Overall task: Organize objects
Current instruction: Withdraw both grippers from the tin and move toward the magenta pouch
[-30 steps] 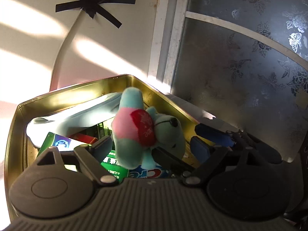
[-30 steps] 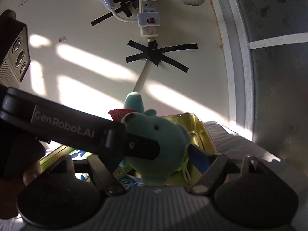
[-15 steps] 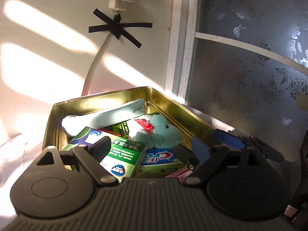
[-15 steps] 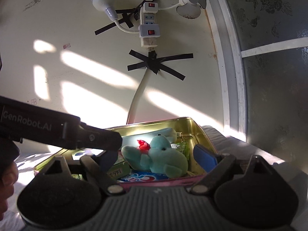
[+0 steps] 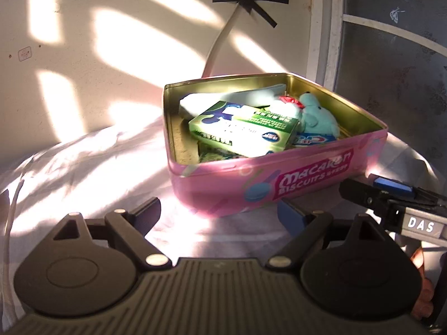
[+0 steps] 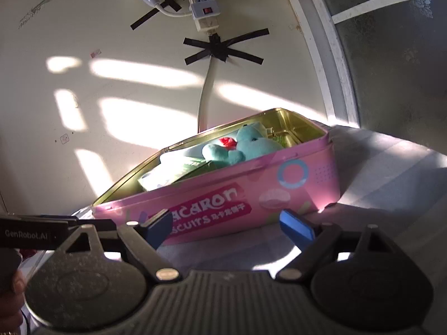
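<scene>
A pink biscuit tin [image 5: 282, 184] [image 6: 251, 195] with a gold inside stands open on a white cloth. In it lie a teal plush bear [image 5: 315, 117] [image 6: 248, 146], a green box [image 5: 245, 134], a toothpaste box [image 5: 313, 141] and a pale blue item [image 5: 237, 97]. My left gripper [image 5: 220, 215] is open in front of the tin's near wall, with nothing between its fingers. My right gripper [image 6: 227, 223] is also open and empty just before the tin's long side. Each gripper shows in the other's view: right gripper [image 5: 391, 192], left gripper [image 6: 42, 231].
Wrinkled white cloth [image 5: 83, 173] covers the surface around the tin. Behind it is a sunlit wall with a taped power strip [image 6: 204, 8] and a white cable [image 6: 206, 92]. A frosted patterned glass panel [image 6: 396, 69] stands at the right. A person's hand [image 6: 14, 287] shows at the edge.
A second ago the plush bear hung between the fingers above the tin; it now lies inside. Both grippers have drawn back from over the tin to its front.
</scene>
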`<action>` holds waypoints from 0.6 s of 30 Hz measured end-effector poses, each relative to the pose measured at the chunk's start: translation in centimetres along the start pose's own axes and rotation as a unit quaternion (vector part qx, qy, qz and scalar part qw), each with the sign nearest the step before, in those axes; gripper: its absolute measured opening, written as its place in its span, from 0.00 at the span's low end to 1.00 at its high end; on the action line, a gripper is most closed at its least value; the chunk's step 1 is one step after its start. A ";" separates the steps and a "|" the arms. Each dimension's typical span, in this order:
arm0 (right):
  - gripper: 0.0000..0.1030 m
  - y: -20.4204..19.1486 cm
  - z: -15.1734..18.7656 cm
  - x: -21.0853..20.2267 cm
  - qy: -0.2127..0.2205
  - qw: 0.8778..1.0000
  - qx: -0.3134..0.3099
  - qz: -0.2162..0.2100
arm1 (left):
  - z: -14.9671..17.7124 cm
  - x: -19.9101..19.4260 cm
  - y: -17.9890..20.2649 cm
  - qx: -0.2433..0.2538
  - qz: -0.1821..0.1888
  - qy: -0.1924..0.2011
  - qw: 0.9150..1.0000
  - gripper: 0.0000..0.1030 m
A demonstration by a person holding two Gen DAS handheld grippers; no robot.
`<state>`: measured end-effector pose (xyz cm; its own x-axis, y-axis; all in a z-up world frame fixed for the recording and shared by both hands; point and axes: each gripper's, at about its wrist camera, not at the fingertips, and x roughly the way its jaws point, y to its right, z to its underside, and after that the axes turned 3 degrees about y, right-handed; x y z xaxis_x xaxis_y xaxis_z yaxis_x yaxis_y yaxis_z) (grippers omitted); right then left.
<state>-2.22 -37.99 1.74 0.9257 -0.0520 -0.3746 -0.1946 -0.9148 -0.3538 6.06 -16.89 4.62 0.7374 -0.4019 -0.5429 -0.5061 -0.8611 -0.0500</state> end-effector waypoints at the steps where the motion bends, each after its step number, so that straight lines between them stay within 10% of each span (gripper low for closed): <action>1: 0.85 -0.3 0.1 0.4 -0.014 1.000 -0.001 -0.002 | 0.4 0.2 -0.4 -0.001 -0.013 -0.007 1.000 0.89; 18: 0.85 -7.9 3.0 2.1 -0.095 0.989 -0.103 -0.049 | 5.2 -0.3 -8.7 -0.071 -0.089 -0.041 0.993 0.94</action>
<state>0.27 -29.65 1.22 0.8550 0.0988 -0.5091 -0.0195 -0.9749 -0.2219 7.95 -7.66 0.84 0.7682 -0.2173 -0.6022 -0.2978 -0.9540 -0.0355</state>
